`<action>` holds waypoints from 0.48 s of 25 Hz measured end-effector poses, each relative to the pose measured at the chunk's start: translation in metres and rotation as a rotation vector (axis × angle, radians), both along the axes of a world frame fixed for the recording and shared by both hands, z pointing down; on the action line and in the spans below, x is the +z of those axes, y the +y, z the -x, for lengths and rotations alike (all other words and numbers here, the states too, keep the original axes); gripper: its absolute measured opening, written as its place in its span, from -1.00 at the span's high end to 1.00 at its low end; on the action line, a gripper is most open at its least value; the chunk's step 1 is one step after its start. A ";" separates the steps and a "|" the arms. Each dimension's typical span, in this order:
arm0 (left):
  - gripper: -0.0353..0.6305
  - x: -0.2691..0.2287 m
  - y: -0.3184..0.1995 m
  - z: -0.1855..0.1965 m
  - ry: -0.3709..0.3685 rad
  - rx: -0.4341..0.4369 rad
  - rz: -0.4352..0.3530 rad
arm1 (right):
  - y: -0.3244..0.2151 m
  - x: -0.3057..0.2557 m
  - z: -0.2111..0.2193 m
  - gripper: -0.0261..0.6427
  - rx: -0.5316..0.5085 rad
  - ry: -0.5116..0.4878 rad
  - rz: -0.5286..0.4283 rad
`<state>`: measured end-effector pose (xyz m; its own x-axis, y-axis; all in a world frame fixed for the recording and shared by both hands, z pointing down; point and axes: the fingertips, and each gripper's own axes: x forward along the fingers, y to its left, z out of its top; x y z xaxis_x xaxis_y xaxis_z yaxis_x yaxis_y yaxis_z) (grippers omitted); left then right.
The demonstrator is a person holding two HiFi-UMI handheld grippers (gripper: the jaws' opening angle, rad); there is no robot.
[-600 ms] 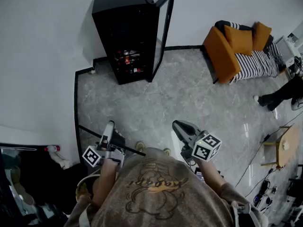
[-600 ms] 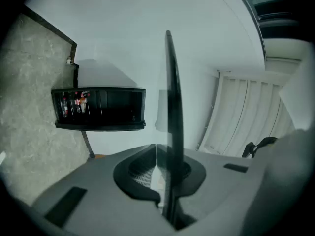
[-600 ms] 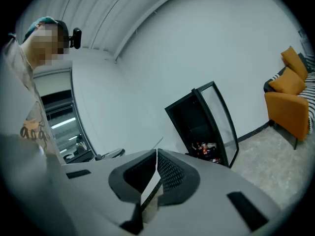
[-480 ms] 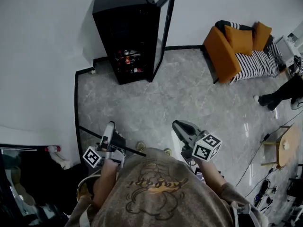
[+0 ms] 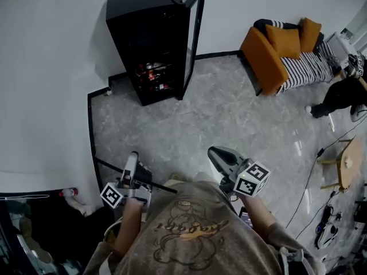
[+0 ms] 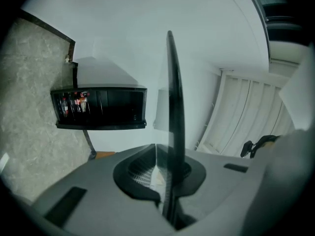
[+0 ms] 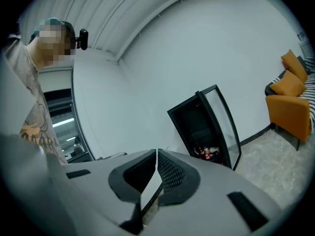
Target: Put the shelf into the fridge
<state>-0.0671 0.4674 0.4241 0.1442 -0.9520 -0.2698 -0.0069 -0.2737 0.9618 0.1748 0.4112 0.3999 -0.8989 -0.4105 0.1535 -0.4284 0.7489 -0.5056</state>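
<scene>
While we stand on the grey marbled floor (image 5: 229, 119), the shelf (image 5: 109, 165) is out in front of us on our left, well apart from the fridge (image 5: 152, 44). The left gripper (image 5: 132, 156) is clamped on it. In the left gripper view its two pads press on a thin dark pane that we see edge-on, running up and away from the jaws. From the head view the shelf shows only as a narrow dark line. It crosses under the left gripper's tip and slants toward our body, where its near end is hidden by our shirt.

The right gripper (image 5: 213, 152) is held beside it at our right, and we cannot see it touching the shelf. In its own view the jaws are closed, tips together, with nothing between them.

The black fridge stands against the white wall across the floor. Its glass door (image 5: 194, 39) is swung wide open on the right side. Bottles and cans (image 5: 152, 73) sit in its lower part, and the upper part looks dark.

Farther right along the wall is an orange sofa (image 5: 281, 53) with a striped seat. Another person (image 5: 341, 93) is at the right edge, near a small wooden table (image 5: 344, 168).
</scene>
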 end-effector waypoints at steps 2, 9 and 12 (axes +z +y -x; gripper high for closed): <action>0.84 0.001 -0.004 0.004 -0.006 0.022 -0.002 | -0.001 -0.004 0.004 0.84 0.010 -0.019 -0.004; 0.84 0.005 -0.027 0.009 0.009 0.039 -0.007 | -0.018 -0.004 0.000 0.84 0.030 -0.005 -0.003; 0.84 0.008 -0.039 0.013 0.013 0.033 -0.013 | -0.037 0.001 -0.002 0.84 0.026 -0.001 -0.001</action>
